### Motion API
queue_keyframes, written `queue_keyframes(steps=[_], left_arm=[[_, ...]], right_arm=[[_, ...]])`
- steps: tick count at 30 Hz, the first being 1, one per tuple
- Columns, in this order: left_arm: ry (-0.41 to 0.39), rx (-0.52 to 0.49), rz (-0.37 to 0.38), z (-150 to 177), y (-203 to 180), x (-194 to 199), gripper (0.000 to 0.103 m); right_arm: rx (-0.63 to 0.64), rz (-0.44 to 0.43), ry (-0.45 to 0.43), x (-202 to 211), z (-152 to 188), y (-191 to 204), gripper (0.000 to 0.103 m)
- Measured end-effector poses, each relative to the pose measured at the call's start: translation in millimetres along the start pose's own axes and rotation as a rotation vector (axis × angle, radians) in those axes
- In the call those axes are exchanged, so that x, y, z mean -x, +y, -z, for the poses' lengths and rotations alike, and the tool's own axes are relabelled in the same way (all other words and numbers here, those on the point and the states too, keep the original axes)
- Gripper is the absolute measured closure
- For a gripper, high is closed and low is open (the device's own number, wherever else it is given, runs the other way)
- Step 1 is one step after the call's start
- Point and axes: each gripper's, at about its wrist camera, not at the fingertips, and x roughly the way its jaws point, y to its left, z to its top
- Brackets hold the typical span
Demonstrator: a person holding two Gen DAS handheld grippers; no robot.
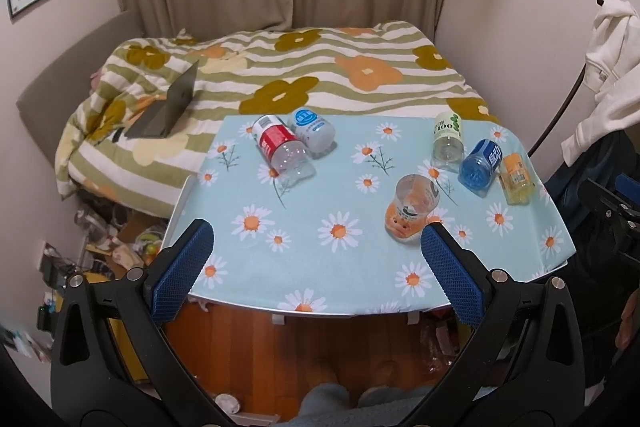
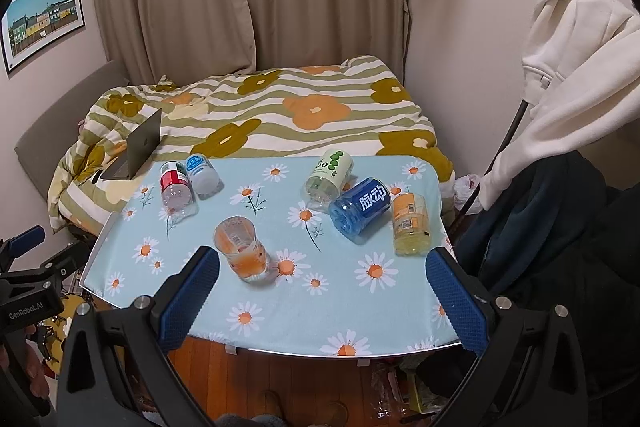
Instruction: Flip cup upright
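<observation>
Several cut-bottle cups sit on a table with a daisy cloth (image 1: 320, 195). A clear cup with orange print (image 1: 412, 205) stands upright near the front; it also shows in the right wrist view (image 2: 240, 251). Lying on their sides are a red-label cup (image 1: 280, 149), a white-blue cup (image 1: 314, 129), a green-label cup (image 1: 448, 139), a blue cup (image 1: 482, 165) and a yellow-orange cup (image 1: 518, 179). My left gripper (image 1: 316, 247) is open and empty above the front edge. My right gripper (image 2: 322, 275) is open and empty, right of the orange-print cup.
A bed with a flowered striped quilt (image 1: 320, 67) lies behind the table, with an open laptop (image 1: 168, 107) on it. Curtains hang at the back. A white garment (image 2: 568, 67) hangs at the right. Clutter lies on the floor at the left (image 1: 120, 247).
</observation>
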Motion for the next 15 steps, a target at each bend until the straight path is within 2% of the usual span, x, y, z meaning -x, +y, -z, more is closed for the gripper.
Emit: queue_keyframes(steps=[15], left_arm=[[0.002, 0.0, -0.003, 0.2, -0.2, -0.1, 0.0]], right_arm=[[0.004, 0.0, 0.001, -1.2, -0.5, 0.8, 0.0]])
